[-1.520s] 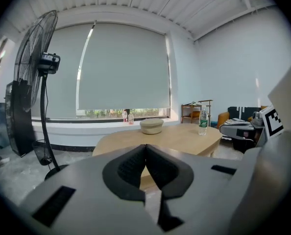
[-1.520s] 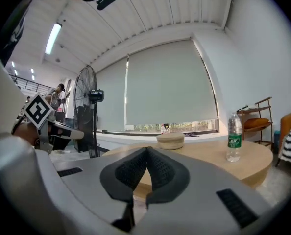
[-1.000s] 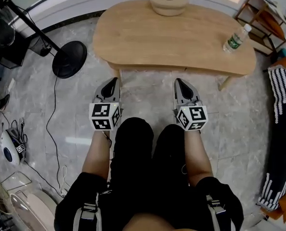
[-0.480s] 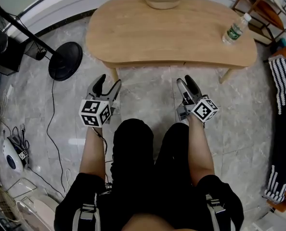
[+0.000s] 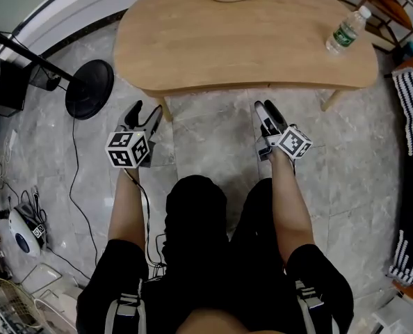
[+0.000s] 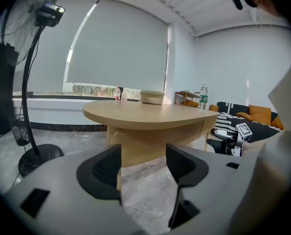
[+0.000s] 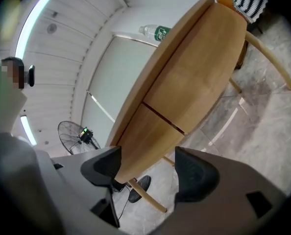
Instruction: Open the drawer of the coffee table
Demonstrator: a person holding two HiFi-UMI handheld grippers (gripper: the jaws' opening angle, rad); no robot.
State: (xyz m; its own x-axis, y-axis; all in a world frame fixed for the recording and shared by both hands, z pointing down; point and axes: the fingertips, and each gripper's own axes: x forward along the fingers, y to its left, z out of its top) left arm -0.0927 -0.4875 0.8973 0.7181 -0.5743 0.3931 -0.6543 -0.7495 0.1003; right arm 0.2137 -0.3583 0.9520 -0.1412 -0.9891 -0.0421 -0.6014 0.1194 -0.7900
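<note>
Below the coffee table (image 5: 248, 40) edge at frame top, both grippers have dropped lower. Left gripper (image 5: 145, 110) now wide, empty; right gripper (image 5: 265, 108), rolled sideways, jaws opening w/ nothing between. Drawer front (image 7: 150, 136) looks shut, untouched, so approach is only starting.

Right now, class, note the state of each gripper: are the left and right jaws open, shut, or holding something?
Left gripper: jaws open, holding nothing.
Right gripper: jaws opening, nothing between them.
</note>
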